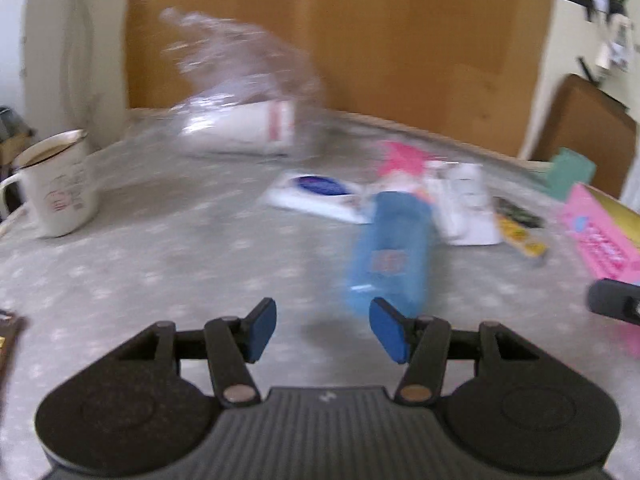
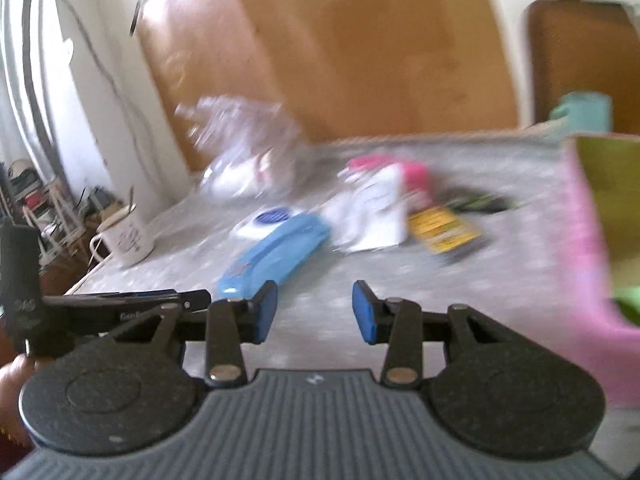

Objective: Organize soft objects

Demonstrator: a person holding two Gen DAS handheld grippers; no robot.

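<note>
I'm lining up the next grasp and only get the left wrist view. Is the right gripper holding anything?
Observer: No, the right gripper is open and empty.
Operator: What's in front of it?
Observer: Bare table straight ahead. The blue pack lies just beyond its left finger.
Operator: I see only the side of the pink box. Is it open?
Observer: The pink box looks open on top, with something green inside. It is too blurred to identify.
</note>
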